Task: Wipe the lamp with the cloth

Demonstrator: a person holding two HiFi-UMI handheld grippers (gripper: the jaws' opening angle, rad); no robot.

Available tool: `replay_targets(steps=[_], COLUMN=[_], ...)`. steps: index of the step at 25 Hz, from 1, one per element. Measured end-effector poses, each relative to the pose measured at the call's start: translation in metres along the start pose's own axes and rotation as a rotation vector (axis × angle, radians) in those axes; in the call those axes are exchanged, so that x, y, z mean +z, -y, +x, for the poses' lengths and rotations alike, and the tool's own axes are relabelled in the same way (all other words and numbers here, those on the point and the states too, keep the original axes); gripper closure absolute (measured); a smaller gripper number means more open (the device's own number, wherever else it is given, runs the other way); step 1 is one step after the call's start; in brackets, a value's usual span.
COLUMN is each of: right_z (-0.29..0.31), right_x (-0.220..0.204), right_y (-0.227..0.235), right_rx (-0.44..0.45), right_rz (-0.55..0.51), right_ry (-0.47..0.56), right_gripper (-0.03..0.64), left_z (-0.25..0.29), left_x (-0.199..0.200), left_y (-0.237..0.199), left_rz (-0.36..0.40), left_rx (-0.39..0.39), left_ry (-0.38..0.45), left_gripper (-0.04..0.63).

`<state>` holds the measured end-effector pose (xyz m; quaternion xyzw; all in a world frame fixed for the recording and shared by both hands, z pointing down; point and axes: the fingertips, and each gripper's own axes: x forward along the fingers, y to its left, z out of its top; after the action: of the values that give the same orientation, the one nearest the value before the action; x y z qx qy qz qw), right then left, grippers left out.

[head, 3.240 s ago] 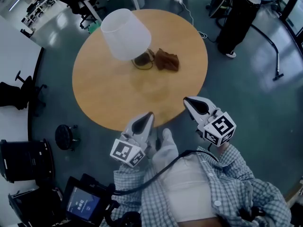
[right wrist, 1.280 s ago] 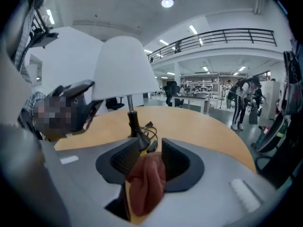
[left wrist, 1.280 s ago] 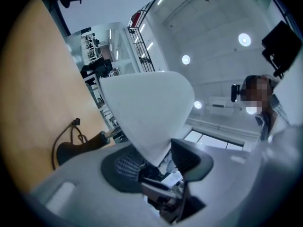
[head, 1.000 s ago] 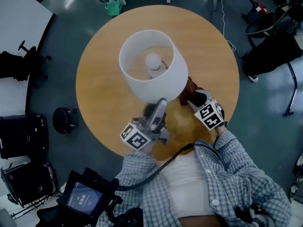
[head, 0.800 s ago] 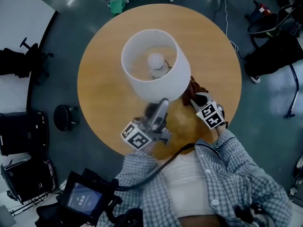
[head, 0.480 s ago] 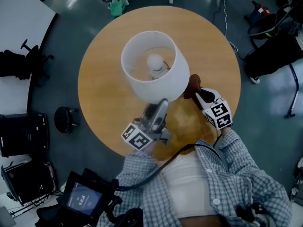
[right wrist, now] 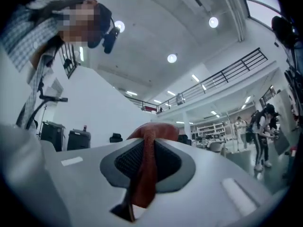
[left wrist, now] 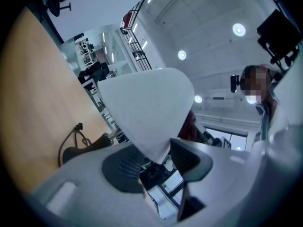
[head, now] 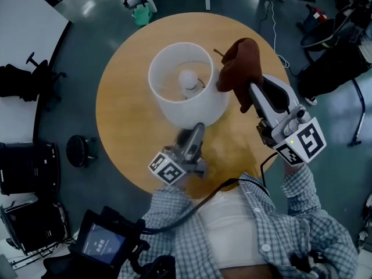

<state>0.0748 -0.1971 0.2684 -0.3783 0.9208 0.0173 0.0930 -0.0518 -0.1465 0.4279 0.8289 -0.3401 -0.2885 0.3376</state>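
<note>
A lamp with a white shade (head: 174,106) and a bare bulb (head: 187,81) stands on the round wooden table (head: 125,121). My left gripper (head: 196,131) is shut on the near lower rim of the shade, and the shade's edge (left wrist: 151,126) sits between its pads. The dark lamp base (left wrist: 83,149) shows below. My right gripper (head: 254,92) is raised to the right of the shade. Its jaws have just been closing and are now shut on the brown cloth (head: 238,60), which hangs bunched above the table. The cloth (right wrist: 144,169) runs between that gripper's pads.
The lamp's cable (left wrist: 71,132) lies on the tabletop. Black cases (head: 26,182) and a round stool (head: 80,149) stand on the floor to the left. A tablet screen (head: 102,247) sits at bottom left. A white desk (head: 23,22) and chairs lie beyond the table.
My right gripper has lifted the cloth off the table beside the lamp base, up to the level of the shade's top. The left gripper has stayed at the shade's rim.
</note>
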Motion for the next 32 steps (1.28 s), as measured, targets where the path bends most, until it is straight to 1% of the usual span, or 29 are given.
replay_targets(steps=[2, 4, 6, 7, 10, 12, 14, 15, 18, 21, 23, 27, 29, 32], right_z=[0.009, 0.018, 0.023, 0.022, 0.011, 0.002, -0.002, -0.002, 0.008, 0.032, 0.050, 0.083, 0.095, 0.105], right_x=[0.017, 0.007, -0.021, -0.037, -0.082, -0.111, -0.129, -0.132, -0.110, -0.078, -0.057, -0.020, -0.017, -0.036], right_y=[-0.017, -0.028, -0.030, -0.026, -0.005, 0.007, 0.013, 0.014, 0.013, 0.012, 0.013, 0.020, 0.022, 0.028], right_rx=[0.052, 0.076, 0.068, 0.050, -0.025, -0.053, -0.061, -0.062, -0.042, 0.041, 0.090, 0.146, 0.169, 0.184], right_rz=[0.010, 0.010, -0.001, 0.001, 0.050, 0.077, 0.100, 0.113, 0.124, 0.068, 0.032, 0.033, 0.038, 0.059], right_ry=[0.054, 0.034, -0.040, -0.082, -0.199, -0.274, -0.319, -0.320, -0.259, -0.205, -0.171, -0.096, -0.092, -0.141], right_gripper=[0.555, 0.555, 0.555, 0.555, 0.555, 0.555, 0.555, 0.555, 0.555, 0.554, 0.554, 0.554, 0.554, 0.554], left_z=[0.000, 0.000, -0.001, -0.001, -0.002, -0.002, -0.001, -0.001, 0.000, 0.001, 0.001, 0.002, 0.002, 0.002], left_x=[0.000, 0.000, -0.001, -0.002, -0.003, -0.002, -0.001, -0.001, -0.002, -0.004, -0.007, -0.011, -0.010, -0.009], left_y=[-0.001, -0.002, -0.003, -0.003, -0.003, -0.003, -0.003, -0.003, -0.003, -0.004, -0.004, -0.004, -0.004, -0.003], left_rz=[0.002, 0.003, 0.005, 0.007, 0.013, 0.015, 0.013, 0.011, 0.008, 0.008, 0.012, 0.026, 0.029, 0.031], left_rx=[0.002, 0.004, 0.005, 0.005, 0.004, 0.004, 0.005, 0.005, 0.004, 0.004, 0.005, 0.008, 0.005, 0.002], left_ry=[-0.002, 0.001, 0.002, 0.001, -0.003, -0.001, 0.000, 0.000, 0.002, 0.001, -0.017, -0.039, -0.037, -0.034], left_gripper=[0.419, 0.420, 0.422, 0.422, 0.423, 0.423, 0.423, 0.423, 0.426, 0.426, 0.433, 0.446, 0.448, 0.451])
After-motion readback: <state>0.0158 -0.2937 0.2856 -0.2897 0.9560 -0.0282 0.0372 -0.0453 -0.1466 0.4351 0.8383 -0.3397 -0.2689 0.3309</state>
